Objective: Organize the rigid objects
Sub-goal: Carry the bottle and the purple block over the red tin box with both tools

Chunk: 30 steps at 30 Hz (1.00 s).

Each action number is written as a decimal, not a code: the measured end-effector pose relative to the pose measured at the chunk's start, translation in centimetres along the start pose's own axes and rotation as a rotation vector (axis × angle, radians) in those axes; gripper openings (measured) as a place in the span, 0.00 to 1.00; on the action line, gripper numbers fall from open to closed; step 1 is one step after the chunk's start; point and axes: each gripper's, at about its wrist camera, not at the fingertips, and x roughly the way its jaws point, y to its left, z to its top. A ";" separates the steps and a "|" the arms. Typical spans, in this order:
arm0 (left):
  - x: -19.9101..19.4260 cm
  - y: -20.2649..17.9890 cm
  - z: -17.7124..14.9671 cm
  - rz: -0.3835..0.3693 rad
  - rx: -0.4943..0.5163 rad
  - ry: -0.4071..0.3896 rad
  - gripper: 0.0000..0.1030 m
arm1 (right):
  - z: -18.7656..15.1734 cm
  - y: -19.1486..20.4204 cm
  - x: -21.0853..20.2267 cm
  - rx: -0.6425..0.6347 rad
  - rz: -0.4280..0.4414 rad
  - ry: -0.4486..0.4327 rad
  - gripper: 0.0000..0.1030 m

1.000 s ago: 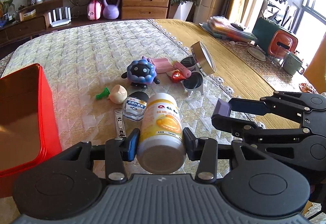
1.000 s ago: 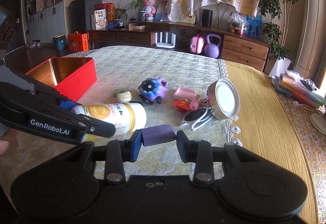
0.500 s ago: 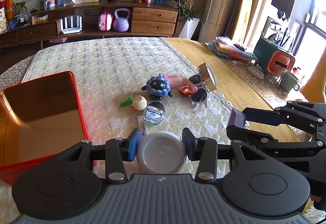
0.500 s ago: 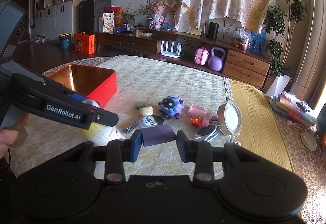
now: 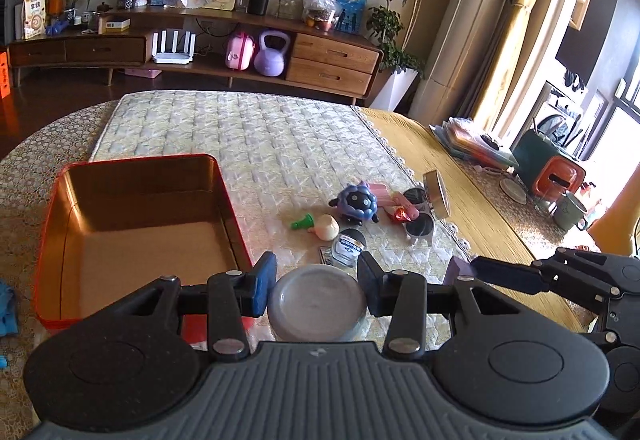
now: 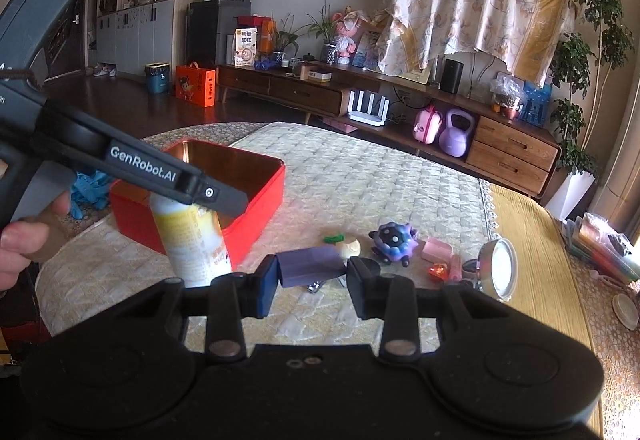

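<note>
My left gripper (image 5: 316, 286) is shut on a white and yellow bottle (image 5: 317, 303), held upright above the table just right of the open red tin box (image 5: 136, 215). The right wrist view shows that bottle (image 6: 192, 240) hanging in front of the box (image 6: 256, 207). My right gripper (image 6: 312, 280) is shut on a small purple block (image 6: 310, 264); it shows at the right of the left wrist view (image 5: 460, 272). Loose items lie mid-table: a purple plush toy (image 5: 356, 201), a cream garlic-shaped toy (image 5: 326, 227), a small round tin (image 5: 349, 246), a nail clipper (image 5: 326, 255).
A round mirror (image 5: 436, 193) on a stand, a pink case (image 5: 380, 195) and a red wrapped sweet (image 5: 400, 214) lie near the quilted mat's right edge. A blue cloth (image 6: 90, 187) lies left of the box. Mugs and folders sit at the far right.
My left gripper has lifted the bottle and turned it from lying to upright, moving left toward the red box. My right gripper has risen too, still holding the purple block.
</note>
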 end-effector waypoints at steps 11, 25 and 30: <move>-3.9 5.2 5.3 0.040 -0.086 -0.134 0.42 | 3.2 3.4 2.9 -0.050 0.060 -0.013 0.35; -0.2 11.9 5.8 0.187 -0.127 -0.100 0.42 | 5.4 8.0 10.4 -0.108 0.128 0.054 0.35; 1.4 13.4 6.0 0.194 -0.131 -0.079 0.42 | 5.4 8.7 13.8 -0.096 0.149 0.106 0.36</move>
